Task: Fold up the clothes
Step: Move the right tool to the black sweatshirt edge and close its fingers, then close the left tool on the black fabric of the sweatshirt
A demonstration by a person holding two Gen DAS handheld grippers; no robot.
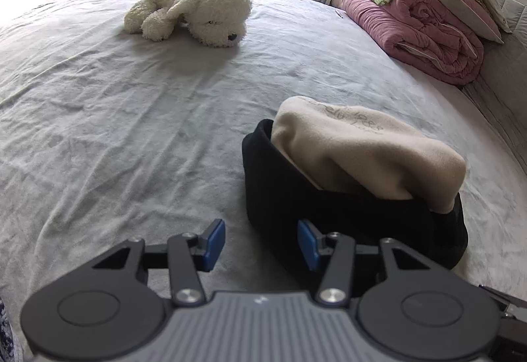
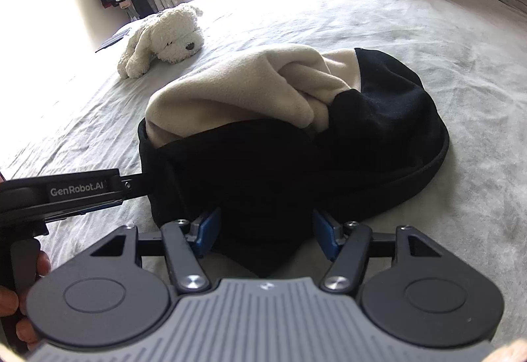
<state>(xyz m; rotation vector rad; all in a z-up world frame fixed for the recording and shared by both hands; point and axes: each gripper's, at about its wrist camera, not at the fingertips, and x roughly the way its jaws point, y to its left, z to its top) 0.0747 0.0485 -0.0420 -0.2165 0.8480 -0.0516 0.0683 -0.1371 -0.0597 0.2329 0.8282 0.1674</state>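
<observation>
- The clothes lay as one bundle on the grey bed (image 1: 115, 118): a black garment (image 2: 273, 171) wrapped around a cream garment (image 2: 237, 89), the cream one spilling out of the top.
- The bundle looked rounded and bunched, not flat, so the folding seemed far from finished; no neat stack of folded clothes showed on the bed.
- The left claw (image 1: 261, 242) was partly spread, its blue pads apart. The near left edge of the black garment sat between its fingers, but the pads did not appear to press on it.
- The right claw (image 2: 266, 235) was also partly spread, with a hanging corner of black cloth between its pads. Whether the pads were actually nipping the cloth could not be made out with certainty; a gap still showed on either side.
- In the right wrist view the left claw reached in from the left, its tip against the black garment's left edge, with a person's fingers (image 2: 13, 302) behind it.
- Judged from this, both claws were taking hold of the near edge, and the spreading, flattening and folding were all still to do.
- A white plush dog (image 1: 194, 13) and a pile of pink bedding (image 1: 425, 29) lay well apart from the bundle.
</observation>
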